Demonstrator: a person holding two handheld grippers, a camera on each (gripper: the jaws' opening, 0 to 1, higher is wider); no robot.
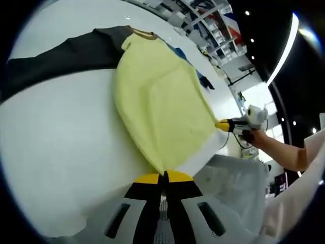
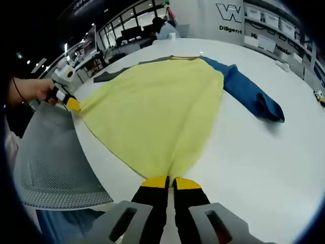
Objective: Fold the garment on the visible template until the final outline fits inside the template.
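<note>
The yellow knit garment with one grey and one blue sleeve point(image 2: 157, 112) is spread on the white counter point(image 2: 264, 162), its hem at the near edge. Each hem corner is pinched by closed jaws: the left gripper point(image 1: 163, 175) and the right gripper point(image 2: 170, 179). A corner could slip if the lift is uneven, or the hem could drag off the edge over the grey mesh chair point(image 2: 48, 162). Open counter is left beyond the blue sleeve.

Far wall point(image 2: 223, 15) — a large "W", with "Diligent" beneath.
</note>
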